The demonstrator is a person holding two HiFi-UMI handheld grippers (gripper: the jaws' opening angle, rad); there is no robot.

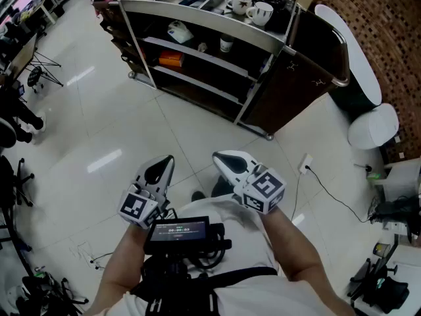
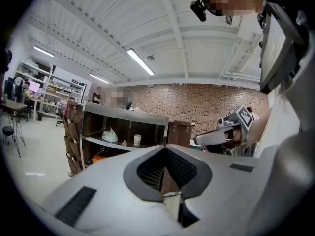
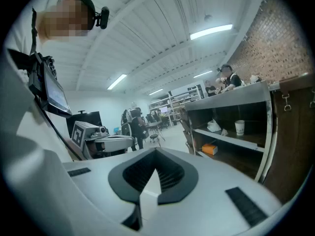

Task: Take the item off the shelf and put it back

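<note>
Reference is the shelf [image 1: 197, 55]; it is seen ahead on the tiled floor [image 1: 131, 124], well apart from both grippers, so nothing is within reach. In front of the shelf's left half, the left gripper [image 1: 166, 160] is held close to the body and aimed roughly level at the shelf; its jaws are closed right up, pads met, nothing gripped. In front of the shelf's right half, the right gripper [image 1: 222, 157] is carried the same way, jaws likewise brought together and empty. This is judged to be a carry posture: tools tucked in and closed because the shelf is too far off for any grasp. The target item is not named, so it cannot be told which one is meant. All candidates are on the shelf. On the middle board, a white crumpled bag [image 1: 179, 30] is placed at the left and a paper cup [image 1: 226, 43] further right. An orange box [image 1: 170, 59] is set on the board below, under the bag. White mugs [image 1: 260, 12] are grouped on the top deck at the right end. The approach is judged not yet made; one gripper would need to be opened before a reach into the shelf.
</note>
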